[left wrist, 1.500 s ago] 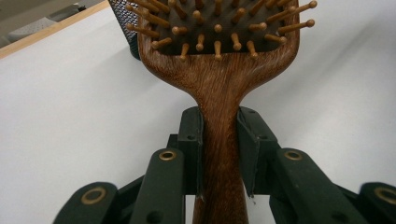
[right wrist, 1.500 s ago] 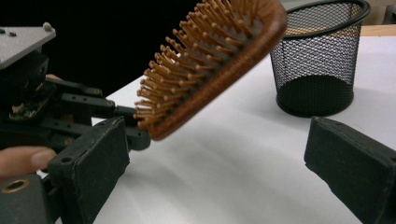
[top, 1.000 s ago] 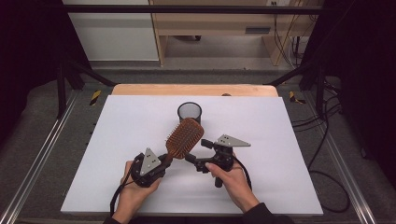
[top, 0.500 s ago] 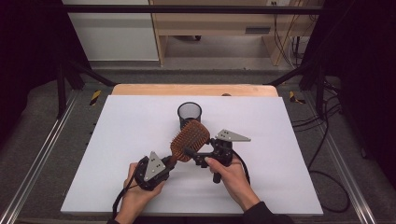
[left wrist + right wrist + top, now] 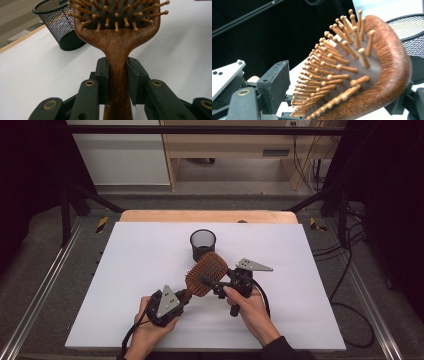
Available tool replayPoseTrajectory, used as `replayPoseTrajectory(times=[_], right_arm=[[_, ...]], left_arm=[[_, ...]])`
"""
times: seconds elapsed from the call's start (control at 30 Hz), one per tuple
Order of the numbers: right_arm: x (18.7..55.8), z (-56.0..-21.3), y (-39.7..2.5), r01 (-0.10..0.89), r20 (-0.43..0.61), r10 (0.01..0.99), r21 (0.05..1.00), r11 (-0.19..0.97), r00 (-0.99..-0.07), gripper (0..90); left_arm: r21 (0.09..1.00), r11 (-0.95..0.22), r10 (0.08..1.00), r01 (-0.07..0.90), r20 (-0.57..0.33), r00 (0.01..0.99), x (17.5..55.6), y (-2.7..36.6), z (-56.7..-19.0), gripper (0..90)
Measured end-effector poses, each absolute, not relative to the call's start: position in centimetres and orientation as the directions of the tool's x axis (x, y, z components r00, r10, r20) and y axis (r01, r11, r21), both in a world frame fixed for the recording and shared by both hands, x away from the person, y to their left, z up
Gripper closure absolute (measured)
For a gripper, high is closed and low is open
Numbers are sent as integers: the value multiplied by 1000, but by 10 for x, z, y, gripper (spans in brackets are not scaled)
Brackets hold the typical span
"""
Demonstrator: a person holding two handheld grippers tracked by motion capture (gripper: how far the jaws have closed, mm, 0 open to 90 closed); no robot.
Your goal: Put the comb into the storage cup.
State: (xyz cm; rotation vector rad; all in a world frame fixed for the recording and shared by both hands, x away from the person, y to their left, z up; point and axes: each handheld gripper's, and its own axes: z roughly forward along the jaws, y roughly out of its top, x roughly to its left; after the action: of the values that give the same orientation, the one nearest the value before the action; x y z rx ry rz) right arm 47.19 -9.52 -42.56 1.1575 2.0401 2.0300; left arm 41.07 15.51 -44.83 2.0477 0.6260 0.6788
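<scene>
Both hands have slid toward the person, so the wooden hairbrush point(image 5: 206, 274) now sits lower, just in front of the black mesh cup point(image 5: 203, 244) on the white bench point(image 5: 125, 270). To pass it well, the right tongs point(image 5: 212, 285) should pinch the brush head firmly before the left tongs point(image 5: 117, 82) let go. Left tongs are squeezed tight on the handle; right tongs gape wide around the head, one jaw on each side, not gripping yet.
</scene>
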Motion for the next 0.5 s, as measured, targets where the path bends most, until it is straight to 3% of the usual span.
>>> replayPoseTrajectory(times=[0.5], right_arm=[[471,-424,-99,464,493,514,864,-195,-702,287]], left_arm=[[849,-496,645,182,220,731,412,155,-451,728]])
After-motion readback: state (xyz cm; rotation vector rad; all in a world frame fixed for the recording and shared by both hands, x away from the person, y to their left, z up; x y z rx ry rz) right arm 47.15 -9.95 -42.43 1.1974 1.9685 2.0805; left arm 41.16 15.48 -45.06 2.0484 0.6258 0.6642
